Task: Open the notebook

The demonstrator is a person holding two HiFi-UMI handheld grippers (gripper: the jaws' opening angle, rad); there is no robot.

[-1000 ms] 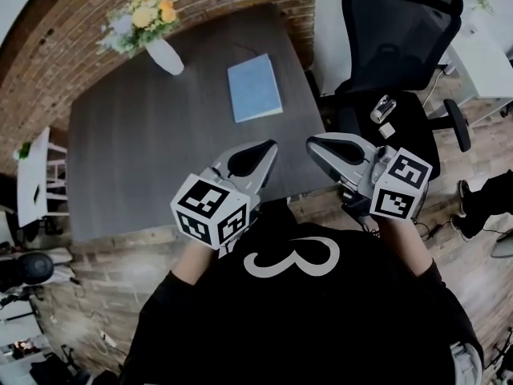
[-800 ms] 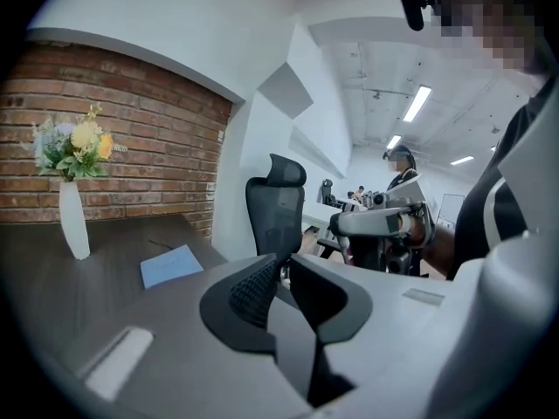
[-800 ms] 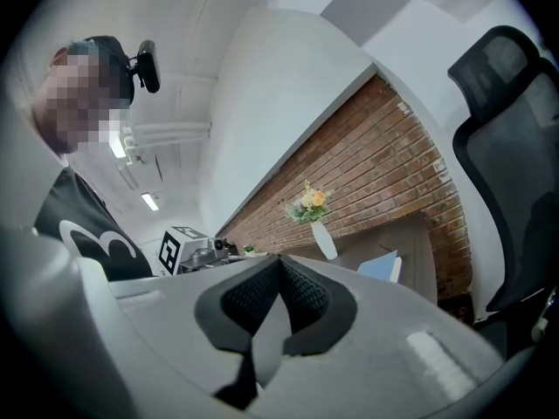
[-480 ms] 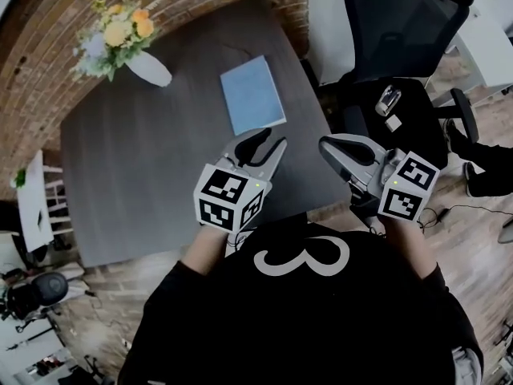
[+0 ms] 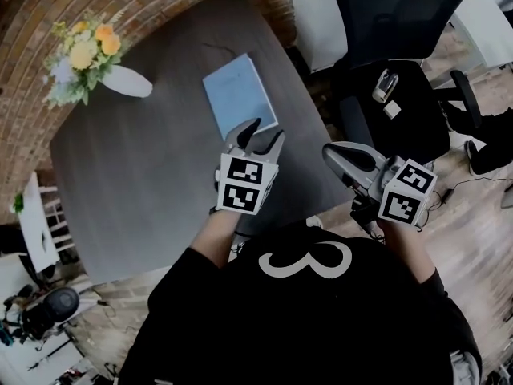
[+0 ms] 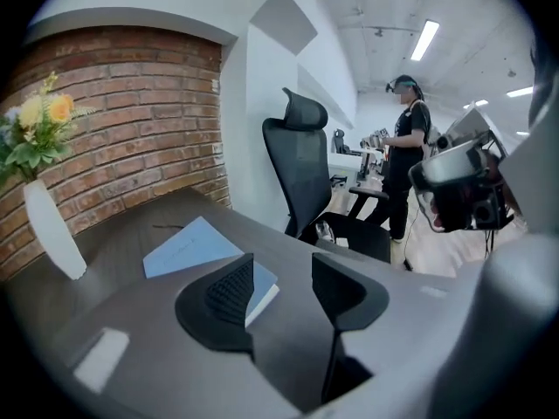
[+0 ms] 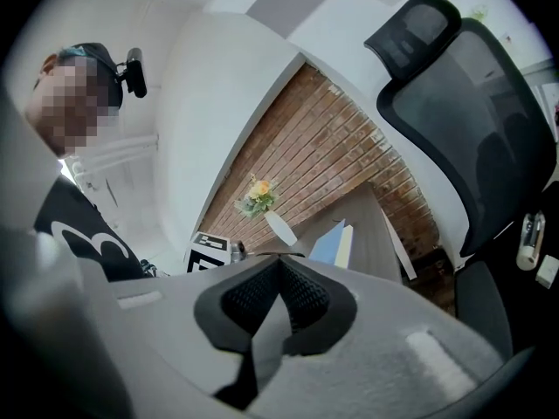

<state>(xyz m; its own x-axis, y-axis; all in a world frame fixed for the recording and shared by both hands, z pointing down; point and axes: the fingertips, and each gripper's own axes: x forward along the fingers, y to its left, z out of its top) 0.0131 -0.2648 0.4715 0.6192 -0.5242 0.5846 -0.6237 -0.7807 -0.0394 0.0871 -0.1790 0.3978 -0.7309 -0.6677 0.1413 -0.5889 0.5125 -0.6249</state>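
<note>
Nearest the camera, the left tongs (image 5: 267, 131) carry a box-shaped marker cube (image 5: 243, 184) printed in black and white. Their jaws have just been opening and stand wide, with nothing between the ribbed, dark, rubbery pads. The right tongs (image 5: 328, 150) are held beside the table's near right corner, their jaws together and empty. The table (image 5: 144, 159) is a dark, smooth, matte slab with straight edges. The notebook (image 5: 236, 91) lies closed and flat on it, toward the right edge, just beyond the tips of the left tongs. It is a thin rectangle with a pale blue cover and a whitish page edge. Whether a jaw already touches its near corner cannot be told. The likely fault is slippage: the cover sits flush on a slick top, so a pad probably pushes the whole book away rather than getting under the cover. A deeper bite may take several leaves with the cover. With the right tongs away from the book, nothing pins it, and a lift may drag or tilt it. Farther off stand a smooth white vase (image 5: 128, 83) with yellow and orange flowers (image 5: 80, 54), well apart from the book. A curved wall of rough red brick (image 5: 48, 6) closes the view behind them, and a black mesh-backed office chair (image 5: 393, 22) stands at the right.
</note>
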